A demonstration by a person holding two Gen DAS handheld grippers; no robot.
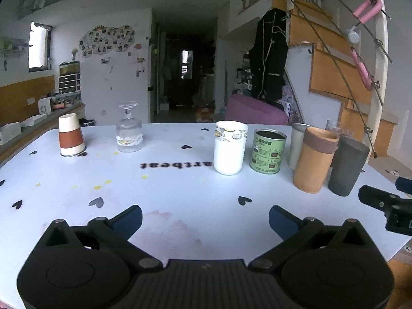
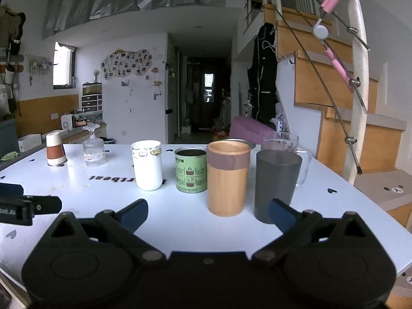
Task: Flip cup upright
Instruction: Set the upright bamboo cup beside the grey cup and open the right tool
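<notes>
An upside-down paper cup, brown and white, stands at the table's far left; it also shows in the right wrist view. An upside-down footed glass stands right of it, also in the right wrist view. My left gripper is open and empty, low over the near table, well short of both. My right gripper is open and empty, just in front of a wooden cup and a dark grey cup. Its tip shows in the left wrist view.
Upright on the white table: a white mug, a green tin, a wooden cup, a dark grey cup, a metal cup and a clear glass mug. A wooden staircase rises at the right.
</notes>
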